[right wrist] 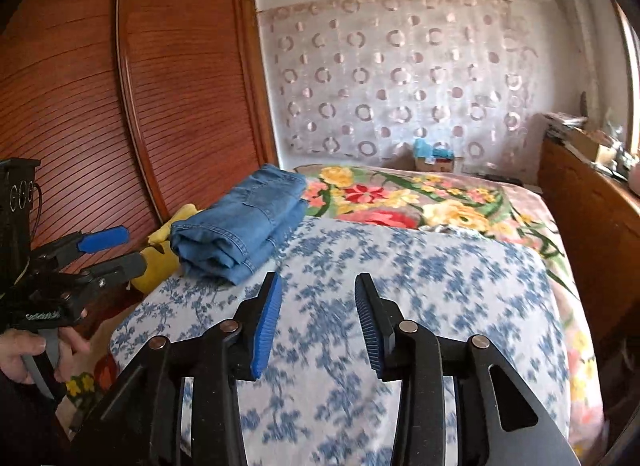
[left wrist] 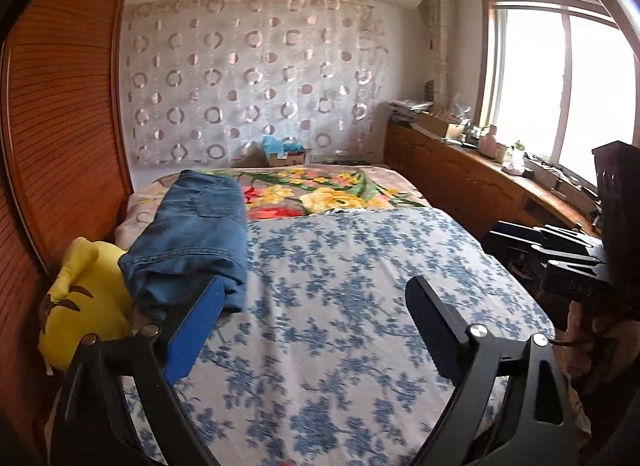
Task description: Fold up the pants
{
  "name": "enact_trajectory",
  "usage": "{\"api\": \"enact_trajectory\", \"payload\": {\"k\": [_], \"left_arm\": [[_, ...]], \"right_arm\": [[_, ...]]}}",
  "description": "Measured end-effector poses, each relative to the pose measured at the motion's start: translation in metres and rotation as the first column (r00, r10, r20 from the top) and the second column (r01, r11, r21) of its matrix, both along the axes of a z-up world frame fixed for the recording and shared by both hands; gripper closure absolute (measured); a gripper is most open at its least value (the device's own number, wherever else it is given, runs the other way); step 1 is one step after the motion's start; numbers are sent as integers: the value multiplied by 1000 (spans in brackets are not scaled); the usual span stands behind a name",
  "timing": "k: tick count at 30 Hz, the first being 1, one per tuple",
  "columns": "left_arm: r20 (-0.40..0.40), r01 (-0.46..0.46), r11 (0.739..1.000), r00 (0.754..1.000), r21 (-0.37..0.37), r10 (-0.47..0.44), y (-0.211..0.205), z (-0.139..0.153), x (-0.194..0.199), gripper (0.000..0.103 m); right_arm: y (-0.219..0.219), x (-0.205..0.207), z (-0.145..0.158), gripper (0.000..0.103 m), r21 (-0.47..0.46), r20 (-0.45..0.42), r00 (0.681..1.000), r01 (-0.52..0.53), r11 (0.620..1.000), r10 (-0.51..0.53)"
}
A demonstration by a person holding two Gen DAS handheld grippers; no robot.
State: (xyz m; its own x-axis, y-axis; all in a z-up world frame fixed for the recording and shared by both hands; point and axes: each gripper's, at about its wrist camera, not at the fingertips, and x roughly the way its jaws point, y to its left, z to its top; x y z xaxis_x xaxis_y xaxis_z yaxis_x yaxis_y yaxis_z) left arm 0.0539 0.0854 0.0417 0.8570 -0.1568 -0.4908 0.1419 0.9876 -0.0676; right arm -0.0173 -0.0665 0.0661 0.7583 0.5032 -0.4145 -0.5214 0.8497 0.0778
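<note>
A pair of blue denim pants [right wrist: 244, 221] is lying folded into a thick, compact bundle near the left edge of a bed [right wrist: 440, 286], beside a wooden wardrobe [right wrist: 140, 85]. The layers are stacking neatly, with orange seam stitching showing along the rolled front fold and a pocket outline facing up on the top layer. The bundle is sitting partly on a white sheet printed with blue flowers [left wrist: 340, 306] and partly against a bright floral blanket [left wrist: 320, 189] farther up the bed. A yellow plush toy [left wrist: 76, 298] is resting just beside the pants, between them and the wardrobe.

The left gripper [left wrist: 316, 326] is hovering over the sheet with its jaws standing wide apart and gripping nothing; its blue-padded finger is appearing just in front of the bundle's near end. The right gripper [right wrist: 318, 318] is also hanging above the sheet, jaws partly apart and empty, well clear of the pants. A person's hand [right wrist: 24, 354] is holding the left gripper's handle
</note>
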Motion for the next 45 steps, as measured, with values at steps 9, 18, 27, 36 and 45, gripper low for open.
{"api": "enact_trajectory", "payload": {"k": [9,18,27,36,45], "left_arm": [[69,1,1000,998,-3,-1,-26,20,-32,10],[101,-29,1000,994,10,28,-40,37,-54,9],[101,-47,999,994,27,44,-47,42,-63,9],[90,-54,998,995,36,51,-48,39,-65,9],[84,-59,998,995,37,56,-50,37,-64,9]], "right_arm": [[-39,-58,4,53,20,32,997,72,997,-73],[-54,-101,20,33,34,88,987,129,991,-132],[-66,-123,21,33,59,113,980,159,985,-165],[-76,-117,16,33,64,108,980,164,984,-170],[-83,-113,15,33,64,104,980,162,985,-168]]}}
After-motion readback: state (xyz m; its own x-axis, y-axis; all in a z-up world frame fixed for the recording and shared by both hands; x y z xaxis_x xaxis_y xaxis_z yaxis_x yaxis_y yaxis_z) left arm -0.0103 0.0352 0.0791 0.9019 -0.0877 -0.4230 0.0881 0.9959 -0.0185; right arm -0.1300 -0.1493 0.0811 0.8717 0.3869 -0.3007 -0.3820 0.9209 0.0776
